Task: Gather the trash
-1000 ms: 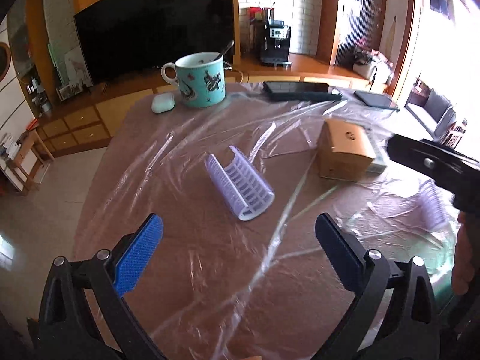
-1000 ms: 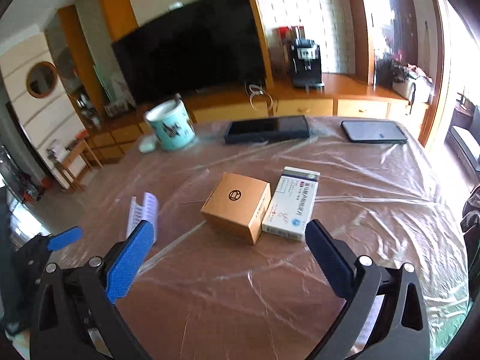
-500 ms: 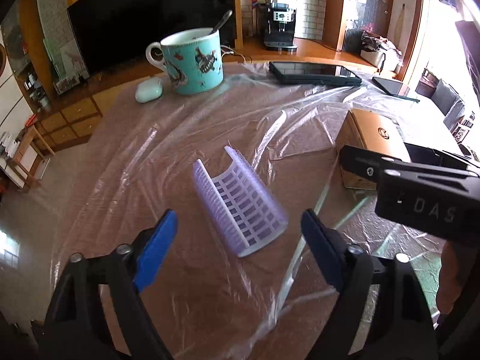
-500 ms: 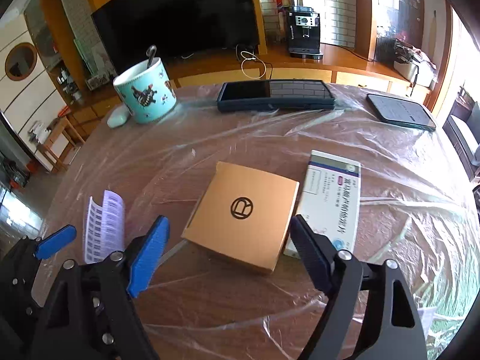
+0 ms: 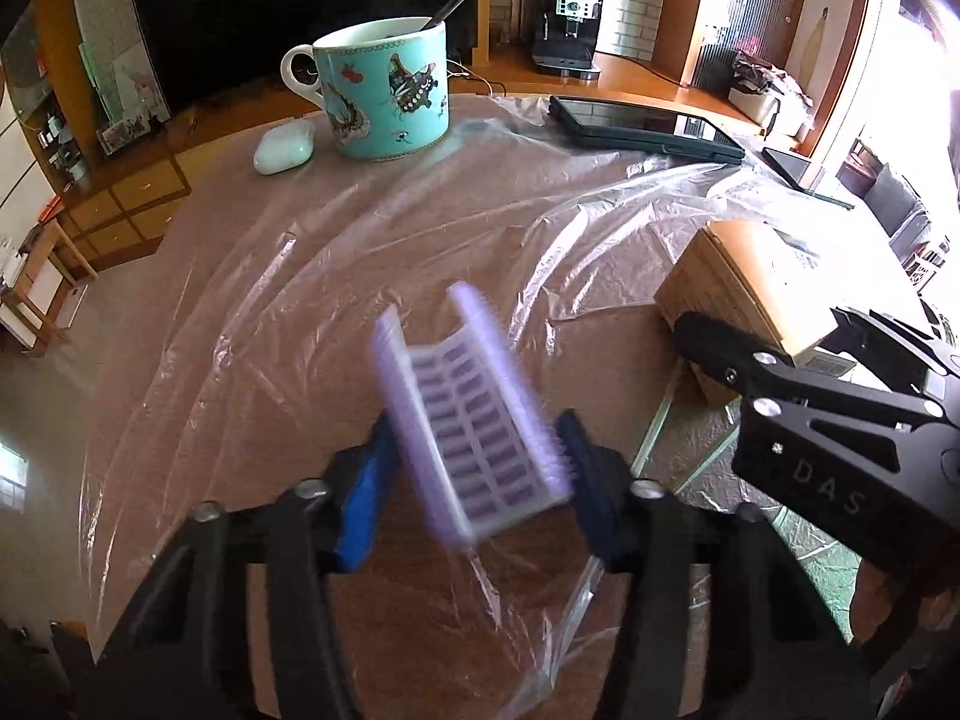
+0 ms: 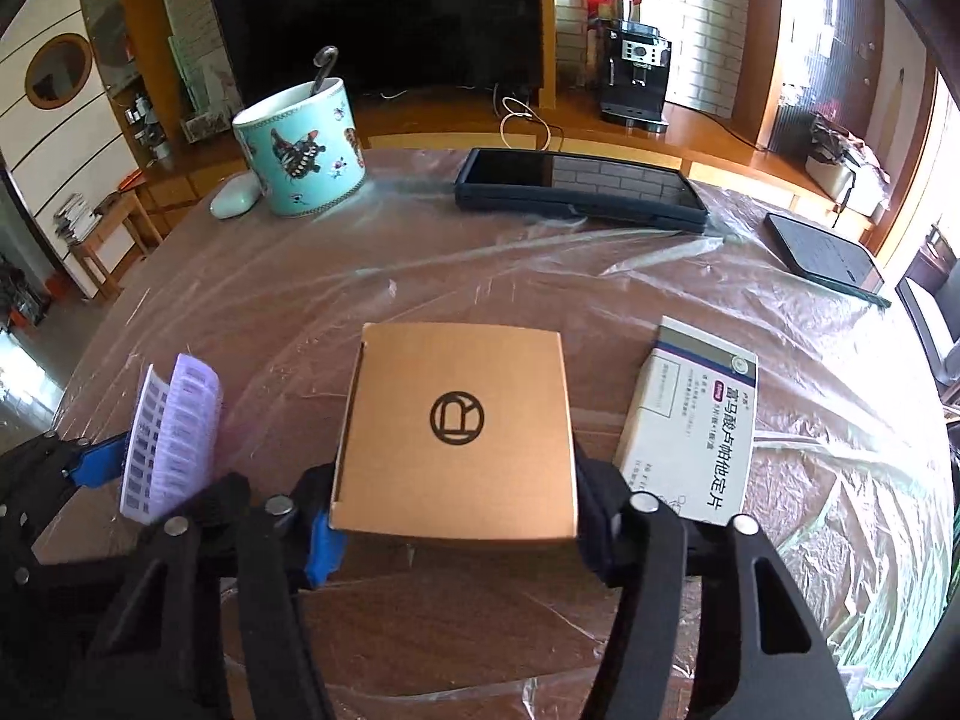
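Observation:
A curved lilac plastic grid piece [image 5: 474, 414] is clamped between the blue pads of my left gripper [image 5: 477, 480], tilted and a little blurred; it also shows in the right wrist view [image 6: 171, 435]. My right gripper [image 6: 453, 516] is shut on the sides of a tan cardboard box [image 6: 456, 426] with a round black logo; the box also shows in the left wrist view [image 5: 762, 282]. A white medicine box [image 6: 690, 420] lies just right of the tan box on the plastic-covered table [image 6: 480, 276].
A teal patterned mug [image 5: 384, 90] with a spoon and a white earbud case [image 5: 283, 147] stand at the back left. A dark tablet [image 6: 579, 189] and a second dark device [image 6: 825, 258] lie at the back right. Loose clear film wrinkles across the tabletop.
Both grippers moved forward and closed: the left onto the lilac grid piece, the right onto the tan box. The grid piece now stands tilted up between the left pads.

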